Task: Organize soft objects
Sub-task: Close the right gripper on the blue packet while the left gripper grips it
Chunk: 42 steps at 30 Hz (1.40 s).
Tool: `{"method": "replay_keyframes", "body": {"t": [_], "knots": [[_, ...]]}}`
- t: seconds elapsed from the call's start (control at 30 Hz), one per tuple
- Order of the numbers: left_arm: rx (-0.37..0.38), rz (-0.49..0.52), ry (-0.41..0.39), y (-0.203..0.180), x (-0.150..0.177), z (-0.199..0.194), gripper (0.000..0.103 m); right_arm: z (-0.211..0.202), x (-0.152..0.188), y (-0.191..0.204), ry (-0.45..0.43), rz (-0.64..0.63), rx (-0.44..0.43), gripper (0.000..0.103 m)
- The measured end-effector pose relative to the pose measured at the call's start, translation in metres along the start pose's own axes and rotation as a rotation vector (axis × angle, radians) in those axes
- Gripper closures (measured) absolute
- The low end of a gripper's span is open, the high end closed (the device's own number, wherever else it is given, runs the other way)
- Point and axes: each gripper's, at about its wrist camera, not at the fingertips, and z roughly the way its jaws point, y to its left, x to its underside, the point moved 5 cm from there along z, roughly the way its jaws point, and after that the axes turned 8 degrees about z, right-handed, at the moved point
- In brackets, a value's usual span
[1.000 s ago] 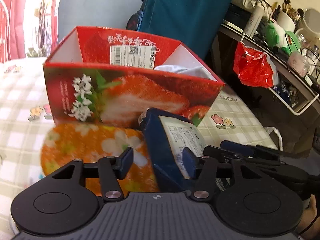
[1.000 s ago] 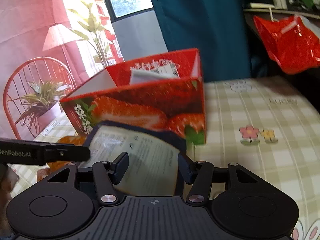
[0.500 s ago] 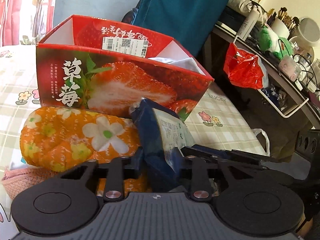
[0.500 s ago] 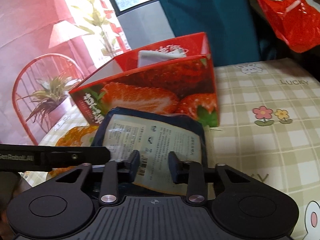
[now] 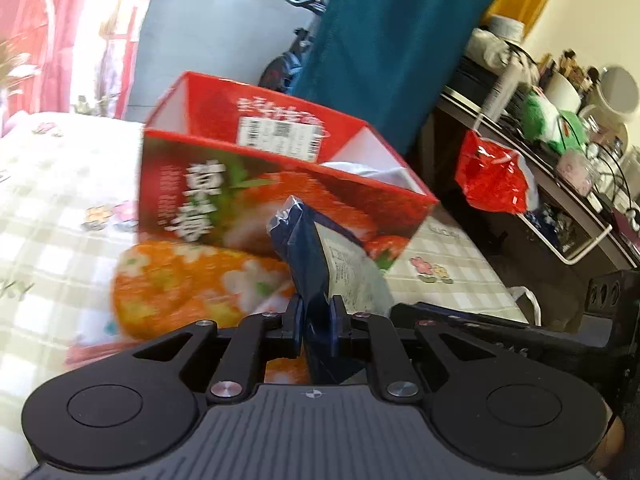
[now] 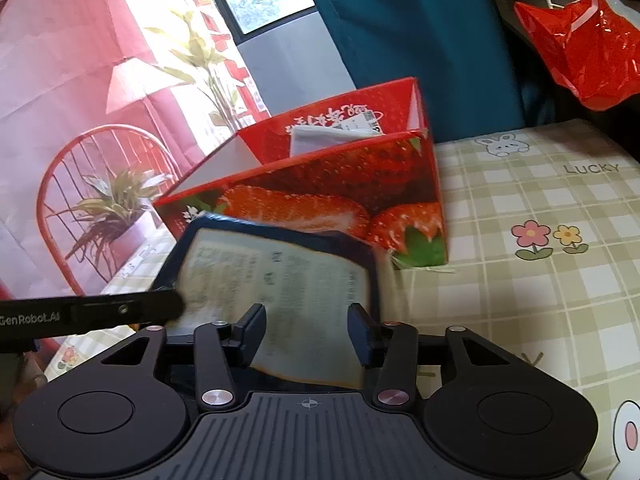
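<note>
Left wrist view: the left gripper is clamped on the near edge of a navy pouch, which stands on edge in front of the strawberry box. It looks light, crinkly and a bit slick, so pinching the flat sealed edge seems safest. An orange floral cushion lies left of it. Something white sits in the box's right end.

Right wrist view: the right gripper has just been opening; its pads stand off the pouch, label side between them, not pressing. A grey-white thing shows inside the box
</note>
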Motion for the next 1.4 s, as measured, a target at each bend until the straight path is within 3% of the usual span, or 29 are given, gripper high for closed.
{"method": "replay_keyframes", "body": {"t": [0.2,0.47,0.57,0.67,0.83,1.17,1.4], "knots": [[-0.039,-0.126,0.006,0.04,0.017,-0.006,0.089,0.011,0.01,0.002,0.05,0.01,-0.011,0.055],[-0.043,-0.126,0.011,0.042,0.023,0.0,0.086,0.02,0.013,0.006,0.072,0.031,-0.035,0.049],[-0.021,-0.163,0.004,0.046,0.028,0.001,0.086,0.018,0.014,0.007,0.065,0.021,-0.035,0.052],[-0.003,-0.188,-0.002,0.047,0.029,0.002,0.083,0.011,0.014,0.011,0.042,-0.001,-0.035,0.063],[0.085,-0.278,-0.04,0.048,0.03,0.001,0.052,-0.001,0.016,0.021,0.003,-0.094,-0.02,0.074],[-0.003,-0.108,-0.025,0.027,0.029,0.002,0.059,-0.003,0.018,0.025,0.006,-0.116,-0.035,0.079],[-0.028,-0.08,-0.014,0.027,0.028,-0.001,0.059,-0.002,0.019,0.024,0.011,-0.121,-0.027,0.077]]}}
